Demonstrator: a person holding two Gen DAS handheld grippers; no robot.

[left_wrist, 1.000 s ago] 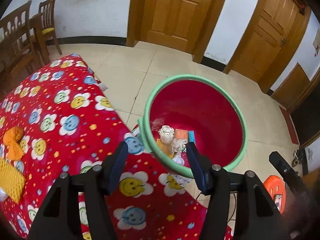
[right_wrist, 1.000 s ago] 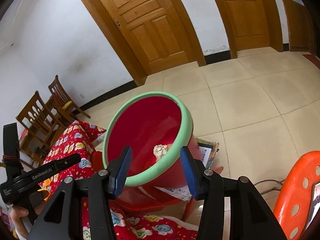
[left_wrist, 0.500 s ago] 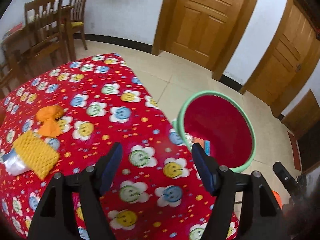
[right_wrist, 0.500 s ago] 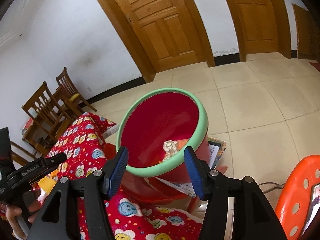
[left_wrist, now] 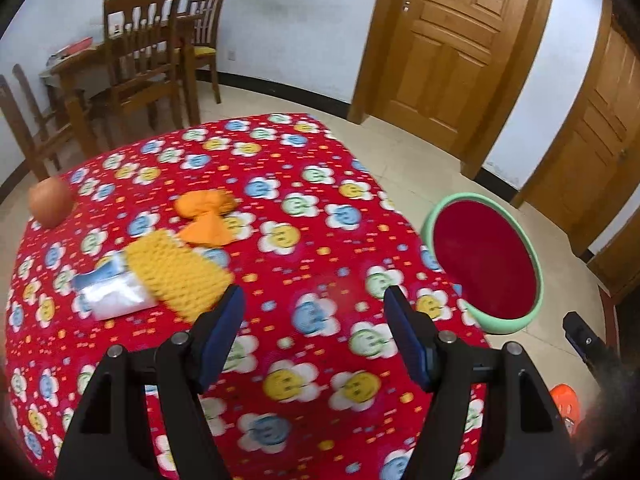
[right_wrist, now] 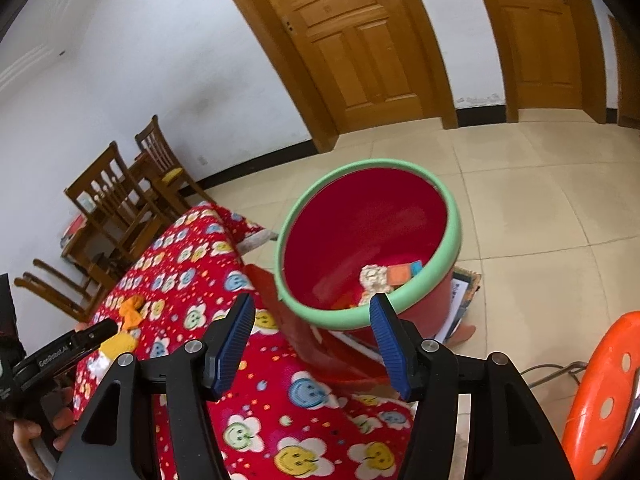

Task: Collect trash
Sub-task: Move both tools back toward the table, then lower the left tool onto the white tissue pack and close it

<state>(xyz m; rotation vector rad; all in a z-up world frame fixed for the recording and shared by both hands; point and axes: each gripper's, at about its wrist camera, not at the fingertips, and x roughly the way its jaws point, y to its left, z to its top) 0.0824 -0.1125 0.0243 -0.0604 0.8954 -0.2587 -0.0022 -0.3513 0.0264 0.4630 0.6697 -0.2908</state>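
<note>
Red smiley-flower cloth [left_wrist: 304,248] fills my view over the table. My left gripper [left_wrist: 314,336] hangs above it, blue pads apart and empty; my right gripper [right_wrist: 312,344] likewise gapes with nothing between. Beyond the left pads lie a yellow mesh wrapper [left_wrist: 176,268], clear plastic [left_wrist: 108,292] and orange scrap [left_wrist: 208,216]. Off the table's corner stands the red bin [right_wrist: 452,224], trash inside.

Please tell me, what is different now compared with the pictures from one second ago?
The left gripper swung away from the red bin toward the yellow foam net on the table; both grippers' jaws widened, empty. The right gripper stays facing the bin; its trash is unmoved.
</note>
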